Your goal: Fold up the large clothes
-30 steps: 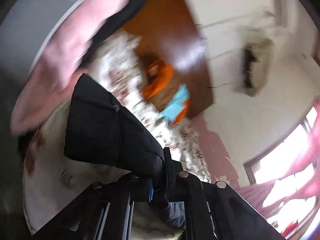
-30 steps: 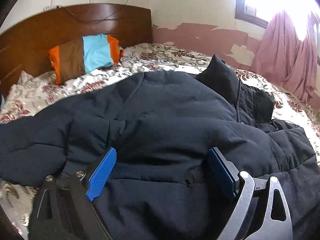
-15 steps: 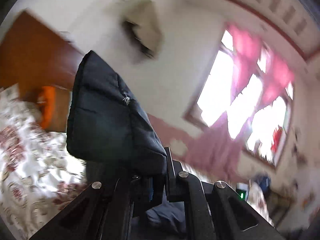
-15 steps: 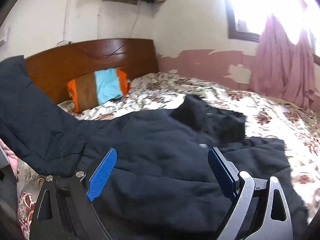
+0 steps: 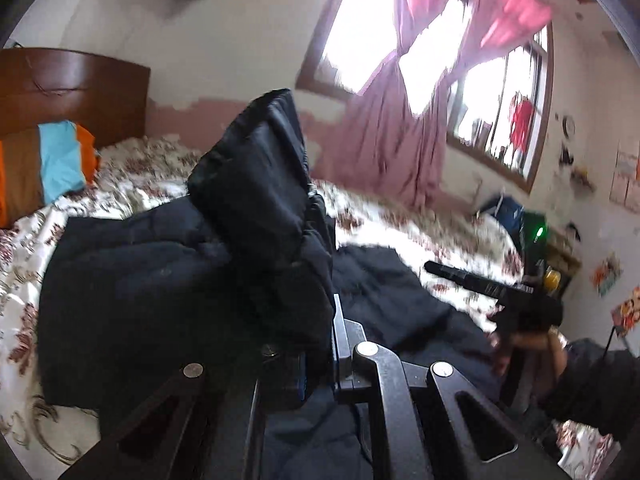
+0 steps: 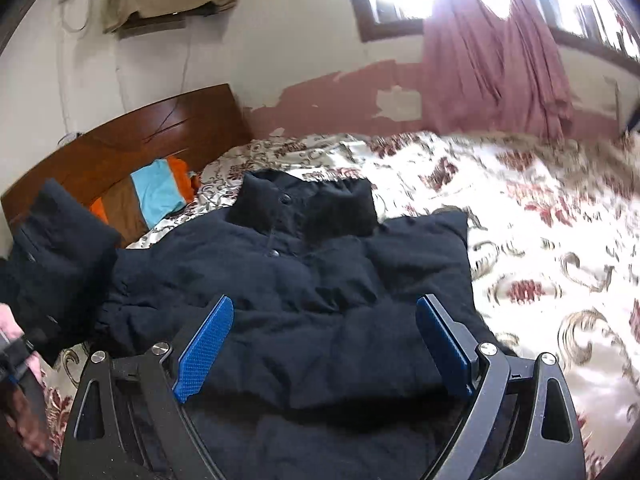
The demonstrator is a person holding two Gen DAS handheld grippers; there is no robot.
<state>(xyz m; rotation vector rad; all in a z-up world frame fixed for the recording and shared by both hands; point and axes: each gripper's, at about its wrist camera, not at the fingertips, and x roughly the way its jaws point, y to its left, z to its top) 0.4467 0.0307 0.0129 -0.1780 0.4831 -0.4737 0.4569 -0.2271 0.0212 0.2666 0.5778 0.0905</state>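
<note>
Dark jacket [image 6: 304, 292] spread on floral bed [image 6: 540, 240], striped pillow [image 6: 156, 196] far left by headboard [image 6: 132, 140]. Left gripper [image 5: 320, 344] pinches a lifted sleeve [image 5: 260, 200]; right gripper [image 6: 320, 348] spread above jacket, holding nothing.

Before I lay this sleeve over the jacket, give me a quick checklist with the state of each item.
1. Left gripper shut on the sleeve: ok.
2. Right gripper open, nothing pinched: ok.
3. Jacket body spread on the bed, collar toward the headboard: ok.
4. Far sleeve already folded in: cannot tell.
5. Pillow off the jacket: ok.
6. Sleeve free of twist: cannot tell, it is bunched at the grip.
</note>
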